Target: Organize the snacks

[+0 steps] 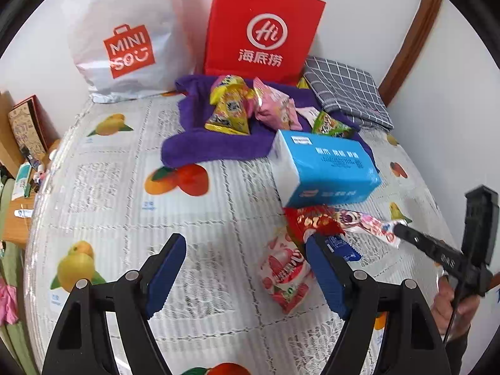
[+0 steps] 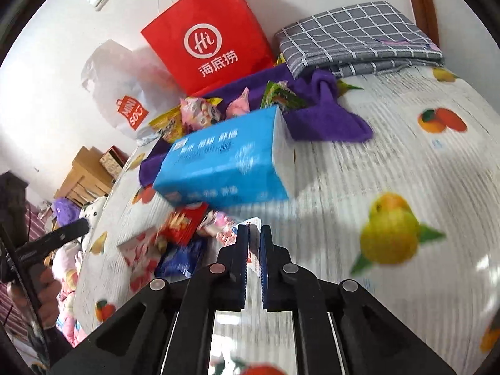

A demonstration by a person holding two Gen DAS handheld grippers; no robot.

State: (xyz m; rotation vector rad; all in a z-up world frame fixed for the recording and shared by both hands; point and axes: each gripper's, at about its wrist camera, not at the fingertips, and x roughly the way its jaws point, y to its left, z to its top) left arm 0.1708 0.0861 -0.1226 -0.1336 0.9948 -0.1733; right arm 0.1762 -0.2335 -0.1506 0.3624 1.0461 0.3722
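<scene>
A cluster of snacks lies on the fruit-print bed cover (image 1: 109, 193): a red packet (image 1: 312, 222), a strawberry packet (image 1: 286, 272), a dark blue packet (image 1: 342, 247) and a long pink-and-white packet (image 1: 365, 222). My left gripper (image 1: 247, 268) hangs open just above them, the strawberry packet beside its right finger. My right gripper (image 1: 398, 229) comes in from the right, shut on the end of the pink-and-white packet (image 2: 253, 250). In the right wrist view the right gripper (image 2: 254, 232) pinches that thin wrapper between its fingers. Yellow (image 1: 228, 109), pink (image 1: 275, 106) and green (image 1: 331, 125) packets rest on a purple towel (image 1: 203, 147).
A blue tissue pack (image 1: 325, 168) lies just behind the snack cluster. A red paper bag (image 1: 262, 28) and a white plastic bag (image 1: 125, 40) stand against the wall. A folded grey checked cloth (image 1: 347, 90) sits at the back right. Boxes (image 1: 25, 125) crowd the bed's left edge.
</scene>
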